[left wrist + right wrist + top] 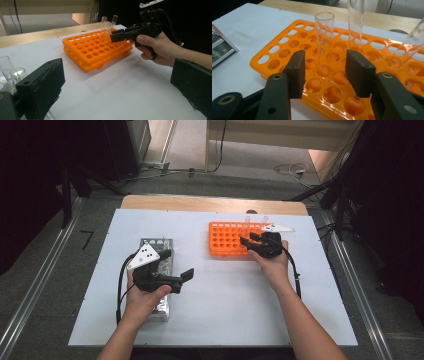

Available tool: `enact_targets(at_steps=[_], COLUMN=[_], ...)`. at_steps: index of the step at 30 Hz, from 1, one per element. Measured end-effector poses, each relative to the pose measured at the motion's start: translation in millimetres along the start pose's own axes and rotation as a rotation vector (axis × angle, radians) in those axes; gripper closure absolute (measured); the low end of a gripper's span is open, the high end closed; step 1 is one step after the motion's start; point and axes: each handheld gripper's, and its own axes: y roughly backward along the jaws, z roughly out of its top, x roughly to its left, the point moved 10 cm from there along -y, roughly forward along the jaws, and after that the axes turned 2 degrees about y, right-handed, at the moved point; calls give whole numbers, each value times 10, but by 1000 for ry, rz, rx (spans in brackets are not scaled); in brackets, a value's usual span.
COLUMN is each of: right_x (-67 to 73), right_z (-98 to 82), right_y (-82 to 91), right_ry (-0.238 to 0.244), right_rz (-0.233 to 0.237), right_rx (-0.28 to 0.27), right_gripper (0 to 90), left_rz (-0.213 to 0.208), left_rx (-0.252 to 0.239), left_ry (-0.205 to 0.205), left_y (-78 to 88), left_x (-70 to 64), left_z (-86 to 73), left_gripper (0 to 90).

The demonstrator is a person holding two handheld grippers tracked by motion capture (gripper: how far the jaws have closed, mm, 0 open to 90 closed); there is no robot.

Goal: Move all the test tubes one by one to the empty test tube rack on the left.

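Note:
An orange tube rack [225, 240] lies on the white board right of the middle. Three clear glass tubes stand in its right part. My right gripper [249, 240] reaches over the rack's near right side. In the right gripper view its two pads [297, 72] flank one upright tube [324, 37] with a gap on each side, so it is open. A second tube [355, 22] stands behind and a third tube [409, 47] leans at the right. My left gripper [176, 264] hovers open over the metal rack [155, 242], nothing between its jaws.
The metal rack holds several glass tubes [17, 73] at the left gripper view's left edge. The white board [220, 315] covers a wooden table whose far edge [210, 202] shows. Dark stands and cables surround the table.

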Motion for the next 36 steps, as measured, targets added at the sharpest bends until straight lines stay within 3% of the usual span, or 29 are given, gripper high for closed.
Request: enact_targets(at_steps=[8, 16, 22, 36], right_x=[31, 37, 16, 26], right_z=[2, -10, -8, 116], right_y=[-147, -247, -255, -118], right_ry=[19, 46, 55, 64], right_rz=[2, -29, -52, -35], right_rx=[24, 29, 20, -31], right_gripper=[584, 647, 733, 737], left_rz=[-2, -4, -1, -5], left_rx=[8, 6, 6, 10], left_ry=[-2, 3, 2, -4], left_y=[-15, -13, -11, -38], left_x=[-5, -11, -3, -30], left_z=[-15, -12, -10, -17], left_gripper=[0, 0, 0, 0])
